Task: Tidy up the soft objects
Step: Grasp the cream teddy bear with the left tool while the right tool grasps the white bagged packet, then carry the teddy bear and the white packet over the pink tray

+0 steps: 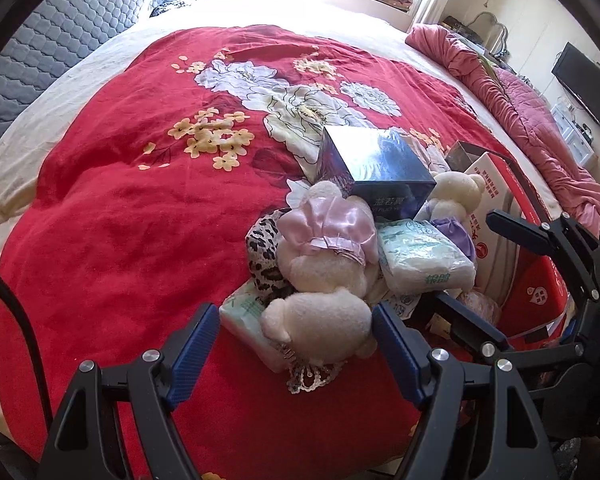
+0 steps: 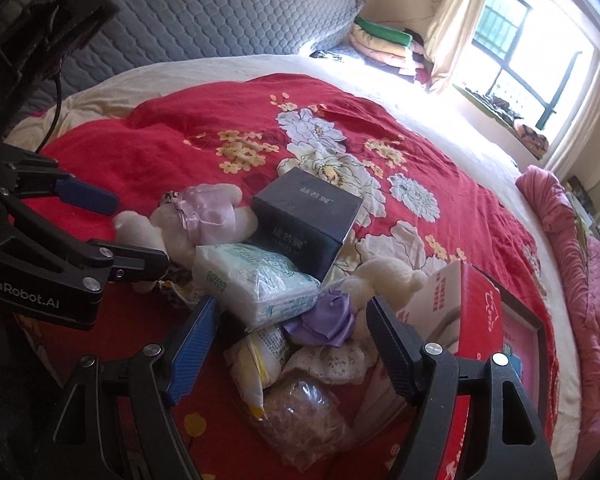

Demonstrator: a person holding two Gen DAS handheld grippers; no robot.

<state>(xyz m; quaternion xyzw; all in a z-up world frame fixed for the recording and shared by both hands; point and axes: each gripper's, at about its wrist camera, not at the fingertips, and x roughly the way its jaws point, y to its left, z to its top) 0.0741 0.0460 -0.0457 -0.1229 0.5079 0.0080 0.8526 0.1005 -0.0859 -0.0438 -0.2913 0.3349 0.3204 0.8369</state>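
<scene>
soft toys and packets lie heaped on the red floral bedspread point(image 1: 112, 216): a plush bear in a pink dress point(image 1: 324, 256), a second bear with a purple bow point(image 2: 384, 276), tissue packs point(image 2: 256, 280), all jumbled against a dark box point(image 2: 308, 220) and a red carton point(image 2: 460, 300). nothing looks sorted yet, so the whole job seems left to do. left gripper point(image 1: 296, 340) is spread wide, straddling the pink bear's head without pinching it; right gripper point(image 2: 292, 344) is also spread, empty, over the purple bow

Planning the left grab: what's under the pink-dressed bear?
The bear lies on a leopard-print cloth and a tissue pack. Anything deeper is covered.
</scene>
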